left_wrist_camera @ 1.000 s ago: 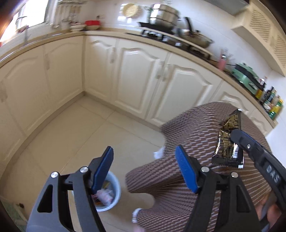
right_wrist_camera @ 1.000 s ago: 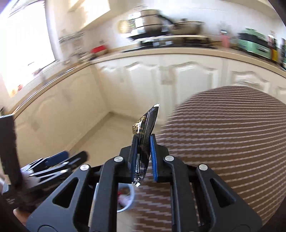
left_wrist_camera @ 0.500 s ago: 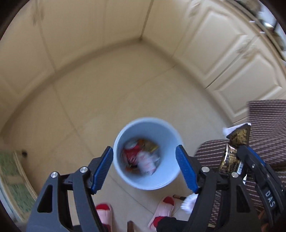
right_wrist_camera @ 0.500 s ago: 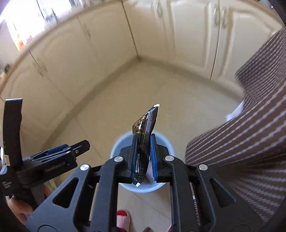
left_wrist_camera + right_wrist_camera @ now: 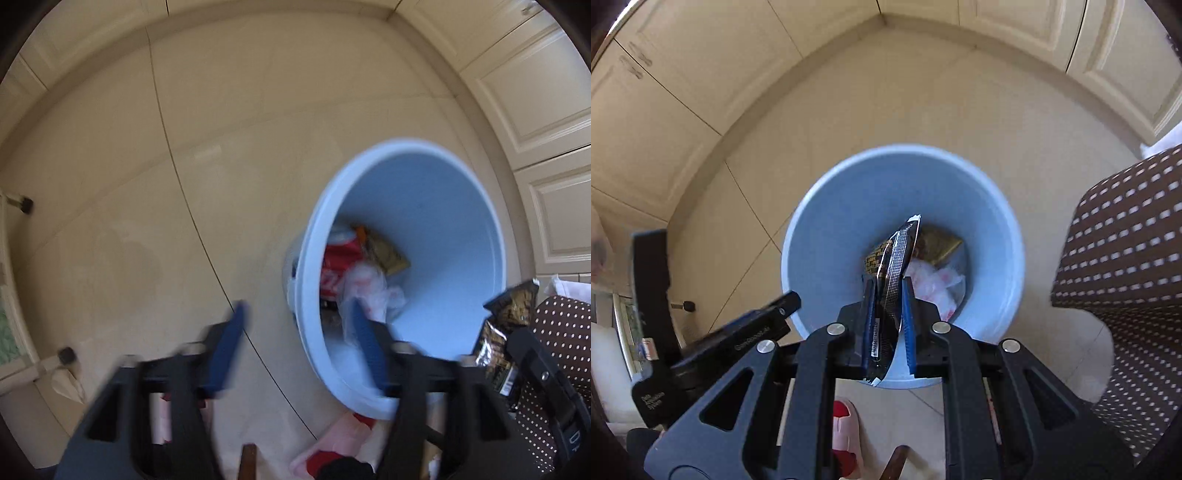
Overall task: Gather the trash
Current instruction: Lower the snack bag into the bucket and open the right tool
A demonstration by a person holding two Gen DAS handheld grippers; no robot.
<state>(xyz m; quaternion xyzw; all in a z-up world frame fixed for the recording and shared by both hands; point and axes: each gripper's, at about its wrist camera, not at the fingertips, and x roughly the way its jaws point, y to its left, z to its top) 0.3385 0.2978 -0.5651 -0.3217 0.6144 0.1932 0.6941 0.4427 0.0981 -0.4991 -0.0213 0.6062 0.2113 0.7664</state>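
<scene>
A: What is the largest thing here?

B: The tiled floor (image 5: 827,122), pale and glossy, with cream panelled cabinets (image 5: 683,92) around it. On it stands the light blue plastic bin (image 5: 990,206), round and smooth-walled, holding a red can (image 5: 338,266), a gold packet (image 5: 388,256) and crumpled white plastic (image 5: 934,284).

A: And the tools?

B: The right tool (image 5: 889,317) is clamped on a black and gold foil wrapper (image 5: 895,266), thin and creased, standing edge-up above the bin's mouth. The left tool (image 5: 299,350) is spread wide and carries nothing, hovering over the bin's near rim; its view is blurred.

A: What could go wrong?

B: The foil is light and flat, so I judge it may cling to a blue pad when the right tool lets go, or flutter past the rim onto the floor. The left tool is near the rim and could knock the light bin. A pink and red slipper (image 5: 846,432) sits just beside the bin.
</scene>
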